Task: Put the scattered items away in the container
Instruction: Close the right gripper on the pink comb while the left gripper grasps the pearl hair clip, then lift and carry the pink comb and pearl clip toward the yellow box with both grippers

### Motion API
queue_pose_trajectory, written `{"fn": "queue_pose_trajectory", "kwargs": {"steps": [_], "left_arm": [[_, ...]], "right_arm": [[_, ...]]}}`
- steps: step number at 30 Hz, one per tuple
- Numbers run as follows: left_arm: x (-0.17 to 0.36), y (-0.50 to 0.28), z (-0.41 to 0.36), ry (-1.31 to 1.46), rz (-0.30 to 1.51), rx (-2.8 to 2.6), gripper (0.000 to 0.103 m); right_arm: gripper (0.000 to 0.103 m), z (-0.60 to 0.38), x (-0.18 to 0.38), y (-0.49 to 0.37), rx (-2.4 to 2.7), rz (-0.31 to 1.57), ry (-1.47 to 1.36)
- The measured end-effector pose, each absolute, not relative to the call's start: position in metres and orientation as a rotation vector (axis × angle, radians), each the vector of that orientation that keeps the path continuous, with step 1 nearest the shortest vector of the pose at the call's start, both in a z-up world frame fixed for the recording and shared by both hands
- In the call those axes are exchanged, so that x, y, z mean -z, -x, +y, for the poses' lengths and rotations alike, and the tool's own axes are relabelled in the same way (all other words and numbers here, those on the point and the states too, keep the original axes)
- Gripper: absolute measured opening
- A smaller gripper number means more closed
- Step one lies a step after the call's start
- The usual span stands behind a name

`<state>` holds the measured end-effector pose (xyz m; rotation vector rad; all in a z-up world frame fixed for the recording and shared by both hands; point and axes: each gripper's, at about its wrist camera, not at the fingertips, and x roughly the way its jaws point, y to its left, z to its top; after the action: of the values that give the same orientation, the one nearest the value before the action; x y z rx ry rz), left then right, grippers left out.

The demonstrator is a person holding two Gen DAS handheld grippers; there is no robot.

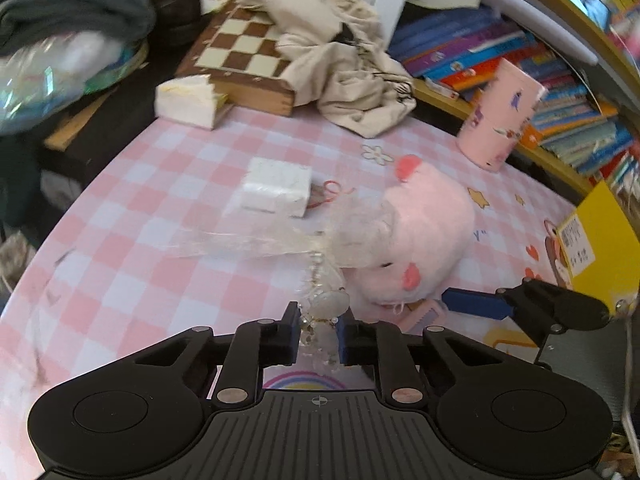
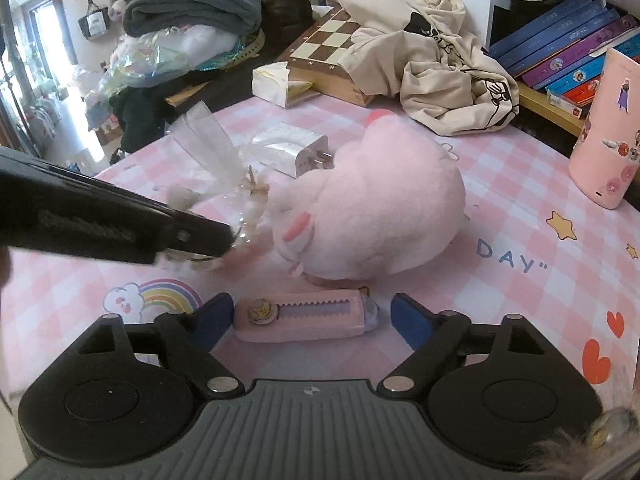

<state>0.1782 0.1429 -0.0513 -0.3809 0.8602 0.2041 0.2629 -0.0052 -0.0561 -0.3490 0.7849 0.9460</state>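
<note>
Beaded hair ornament [image 1: 324, 304], light, fragile, clamped at its stem by the left gripper [image 1: 319, 338] just beside the pink plush [image 1: 424, 232], while the right gripper [image 2: 312, 322] stands open around the stiff pink cutter [image 2: 304, 316].

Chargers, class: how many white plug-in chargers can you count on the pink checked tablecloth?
1. The white charger lies on the tablecloth behind the pink plush toy, in front of the chessboard. More could be hidden under the beige cloth.
</note>
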Motion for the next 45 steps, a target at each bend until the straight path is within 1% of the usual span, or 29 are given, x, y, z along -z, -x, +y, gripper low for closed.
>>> {"fn": "queue_pose_trajectory", "kwargs": {"steps": [1,2,8,12,14,19,26,28,37,45], "left_arm": [[0.051,-0.176,0.143,0.380,0.862,-0.208,0.017],[0.051,-0.175,0.144,0.377,0.866,-0.210,0.017],[0.053,-0.172,0.140,0.351,0.873,-0.204,0.017],[0.057,-0.174,0.140,0.340,0.883,-0.222,0.018],[0.059,-0.174,0.140,0.343,0.887,-0.228,0.021],[0.063,-0.174,0.138,0.331,0.893,-0.228,0.021],[0.063,-0.170,0.144,0.377,0.882,-0.220,0.017],[0.061,-0.168,0.146,0.420,0.876,-0.210,0.017],[0.069,-0.148,0.158,0.806,0.849,-0.148,0.016],[0.057,-0.136,0.162,0.923,0.776,-0.095,0.016]], "right_arm": [[0.081,-0.005,0.057,-0.263,-0.945,0.783,0.353],[0.077,-0.006,0.056,-0.262,-0.946,0.775,0.358],[0.077,-0.014,0.056,-0.259,-0.938,0.776,0.365],[0.077,-0.018,0.056,-0.257,-0.932,0.782,0.365],[0.077,-0.019,0.056,-0.256,-0.929,0.782,0.367],[0.077,-0.020,0.057,-0.254,-0.925,0.777,0.371],[0.076,-0.021,0.056,-0.253,-0.922,0.779,0.383],[0.076,-0.022,0.055,-0.253,-0.915,0.784,0.385],[0.076,-0.042,0.038,-0.248,-0.863,0.791,0.337],[0.076,-0.069,0.019,-0.229,-0.825,0.800,0.311]]}}
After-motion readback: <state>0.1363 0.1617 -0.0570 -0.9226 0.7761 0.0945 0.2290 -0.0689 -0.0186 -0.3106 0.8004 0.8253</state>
